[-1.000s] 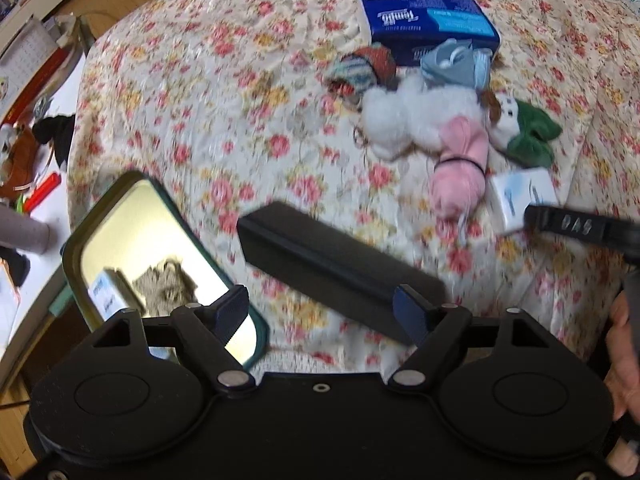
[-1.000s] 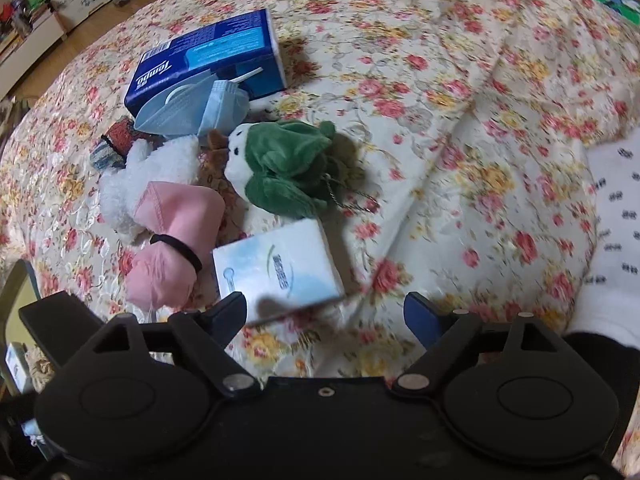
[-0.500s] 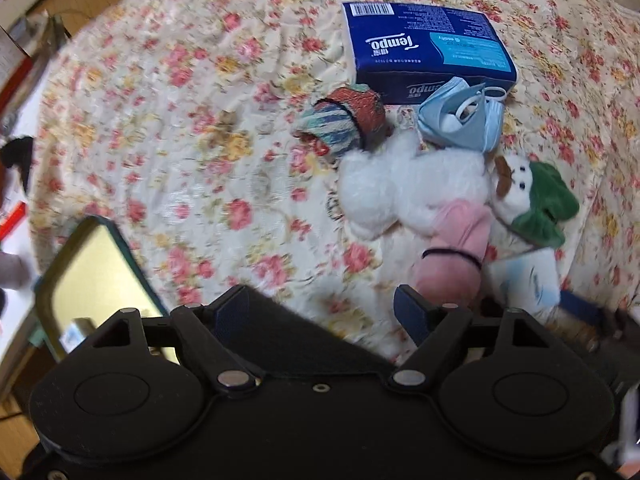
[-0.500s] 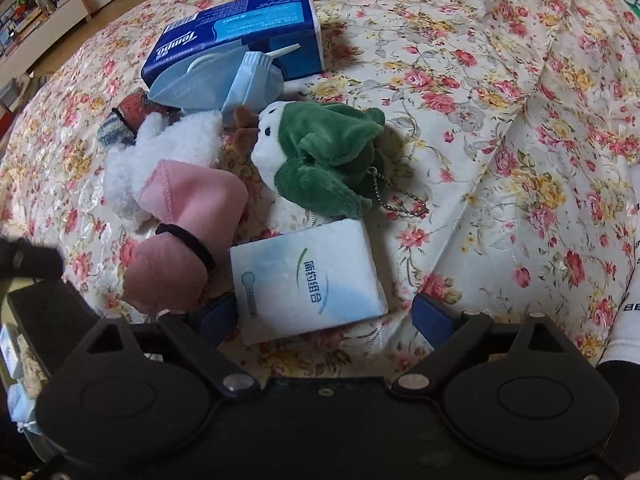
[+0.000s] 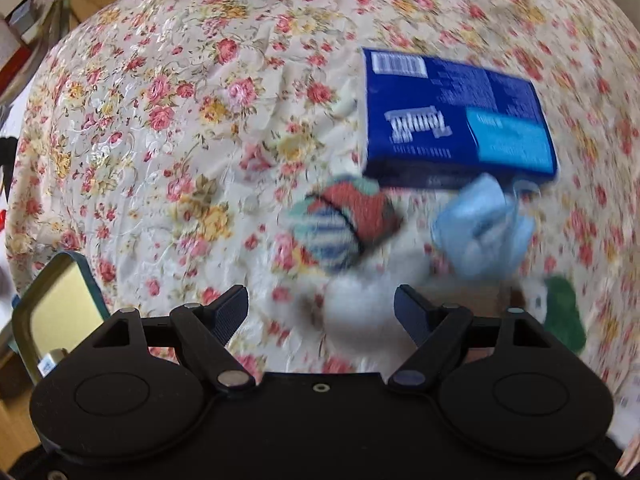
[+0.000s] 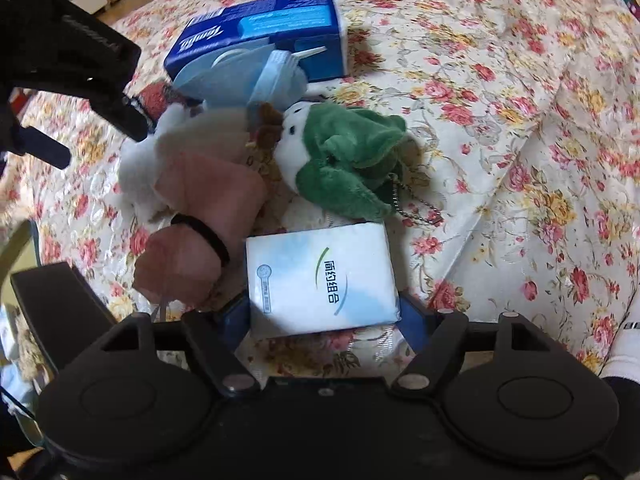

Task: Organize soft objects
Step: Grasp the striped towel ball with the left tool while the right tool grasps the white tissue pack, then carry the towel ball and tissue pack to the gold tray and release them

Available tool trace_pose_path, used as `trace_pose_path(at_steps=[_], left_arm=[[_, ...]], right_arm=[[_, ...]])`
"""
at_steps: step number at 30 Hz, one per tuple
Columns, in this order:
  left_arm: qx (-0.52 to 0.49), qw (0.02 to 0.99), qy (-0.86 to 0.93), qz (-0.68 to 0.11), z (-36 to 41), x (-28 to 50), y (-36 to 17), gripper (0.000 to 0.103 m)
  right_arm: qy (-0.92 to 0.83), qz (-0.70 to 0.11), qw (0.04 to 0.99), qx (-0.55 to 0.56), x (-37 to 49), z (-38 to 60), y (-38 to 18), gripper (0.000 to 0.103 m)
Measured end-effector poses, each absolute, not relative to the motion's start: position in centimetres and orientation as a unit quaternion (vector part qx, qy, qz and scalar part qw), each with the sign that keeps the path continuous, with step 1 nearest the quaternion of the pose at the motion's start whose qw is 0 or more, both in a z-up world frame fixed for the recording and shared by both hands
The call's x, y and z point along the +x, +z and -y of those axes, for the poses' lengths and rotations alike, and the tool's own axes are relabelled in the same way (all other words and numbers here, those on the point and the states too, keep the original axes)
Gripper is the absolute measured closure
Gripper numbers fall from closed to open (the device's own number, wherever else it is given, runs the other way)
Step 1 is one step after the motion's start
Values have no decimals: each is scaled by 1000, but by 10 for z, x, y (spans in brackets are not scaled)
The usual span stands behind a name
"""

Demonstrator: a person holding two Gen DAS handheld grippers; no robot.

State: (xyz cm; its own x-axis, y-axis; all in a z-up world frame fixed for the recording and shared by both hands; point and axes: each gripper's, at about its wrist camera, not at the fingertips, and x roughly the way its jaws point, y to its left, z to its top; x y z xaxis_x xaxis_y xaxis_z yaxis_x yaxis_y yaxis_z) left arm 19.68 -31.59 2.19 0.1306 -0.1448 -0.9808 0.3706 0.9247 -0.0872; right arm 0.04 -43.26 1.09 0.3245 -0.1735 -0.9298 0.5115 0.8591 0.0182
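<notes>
Right wrist only: tissue pack [image 6: 320,280]

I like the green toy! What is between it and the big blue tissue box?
In the right wrist view, the folded light blue face mask lies between the green plush toy and the blue tissue box, leaning against the box.

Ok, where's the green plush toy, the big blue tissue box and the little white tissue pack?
Green plush toy [image 6: 352,160]: right wrist view, on its green body.
Big blue tissue box [image 6: 256,28]: right wrist view, on its top face.
Little white tissue pack [image 6: 320,280]: right wrist view, on its printed front.
</notes>
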Motion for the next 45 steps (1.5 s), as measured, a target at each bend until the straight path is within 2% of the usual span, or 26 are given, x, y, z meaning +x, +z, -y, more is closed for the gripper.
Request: trace_pose_path(at_steps=[9,25,30,45], left_arm=[[32,746,-134,-651,326,224,1,26],[38,750,-106,-651,345,232,-27,27],[31,749,-117,-652,347,235,-29,37],[51,725,-181,-663,301,173,23,39]], right_arm=[[-219,-530,801,173,-6,440,14,30],[-222,-528,798,187,-8,444,13,30],[-228,-525,799,183,-8,444,12,30],[-231,-518,806,171,-6,442,7,29]])
